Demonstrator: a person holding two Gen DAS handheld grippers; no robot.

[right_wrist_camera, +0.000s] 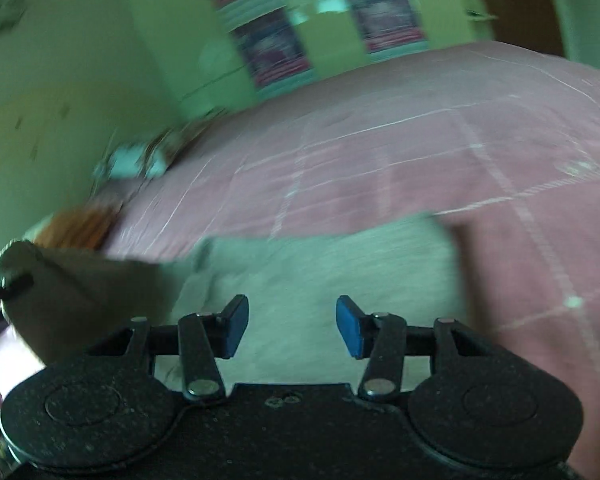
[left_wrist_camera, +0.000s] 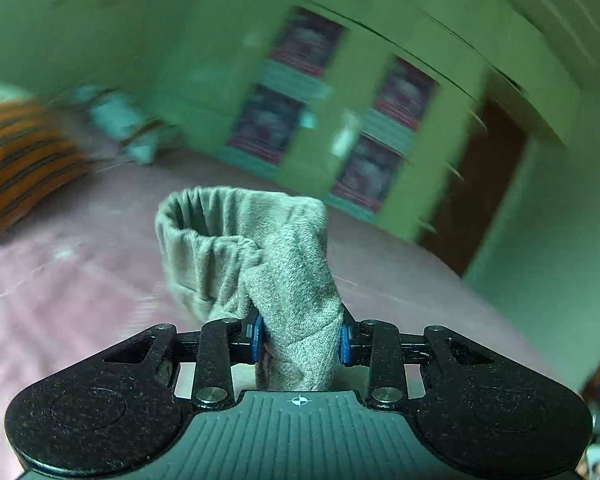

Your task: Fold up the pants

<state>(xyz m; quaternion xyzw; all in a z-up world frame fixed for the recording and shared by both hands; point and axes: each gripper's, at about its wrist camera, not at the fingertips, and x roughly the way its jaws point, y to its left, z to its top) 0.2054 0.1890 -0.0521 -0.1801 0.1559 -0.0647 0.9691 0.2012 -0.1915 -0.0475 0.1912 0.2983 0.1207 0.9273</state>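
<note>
Fabric of the grey pants [left_wrist_camera: 260, 264] is bunched between the left gripper [left_wrist_camera: 300, 338] pads, clamped and lifted, elastic hem just beyond. Right gripper [right_wrist_camera: 292, 326] hangs spread and empty over the flat part; beyond lies pink bedspread [right_wrist_camera: 400, 152]. Carry the held end across evenly, then pin and smooth.

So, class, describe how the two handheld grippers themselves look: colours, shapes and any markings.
Both are built alike. The left gripper has matte black speckled linkage arms with silver rivets, two rounded black lobes, blue pads on its fingers, and a grey ribbed centre plate bearing a small white crosshair mark. The right gripper shows the same black links and blue pads, but its centre plate looks plain black. No cables or sleeves show.
</note>
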